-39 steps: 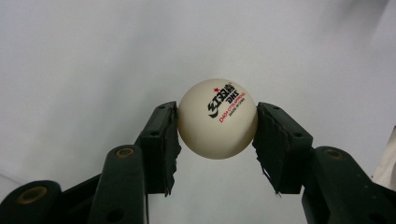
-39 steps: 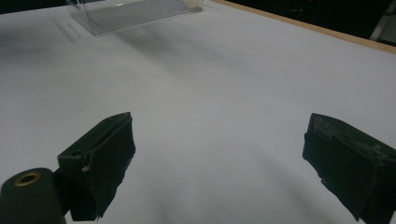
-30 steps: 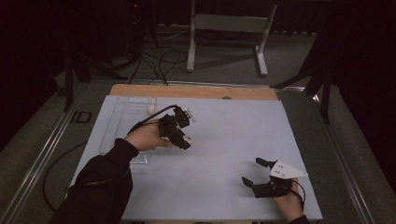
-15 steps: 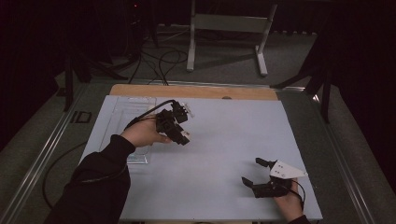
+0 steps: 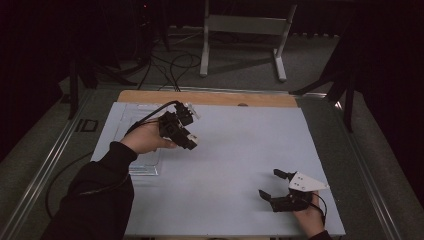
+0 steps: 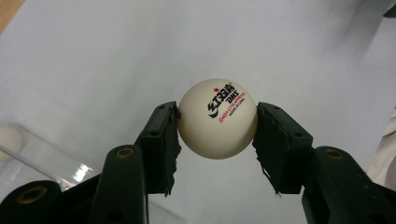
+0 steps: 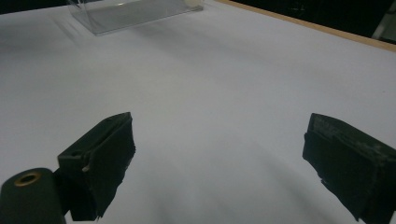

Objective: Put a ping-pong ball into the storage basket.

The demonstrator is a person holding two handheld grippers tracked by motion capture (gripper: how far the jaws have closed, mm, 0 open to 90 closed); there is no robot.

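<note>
A white table tennis ball [image 6: 217, 119] with a red star and black print sits clamped between the two black pads of my left gripper [image 6: 217, 128]. In the high view that left gripper [image 5: 187, 141] is held above the left-centre of the white table mat [image 5: 240, 150], over the right edge of a clear plastic tray [image 5: 145, 167]. My right gripper [image 5: 269, 183] rests low near the front right of the mat, jaws spread wide with nothing between them. Its black pads [image 7: 105, 154] frame bare mat in the right gripper view.
The clear tray [image 6: 46, 158] lies at the mat's left side, and a second pale ball [image 6: 7, 140] shows dimly inside it. A wooden strip [image 5: 205, 97] borders the far edge. Metal stand legs [image 5: 240, 30] and cables lie on the floor beyond.
The left hand has lifted a little and drifted toward the far left with the ball still in its jaws. The right gripper has stayed put.
</note>
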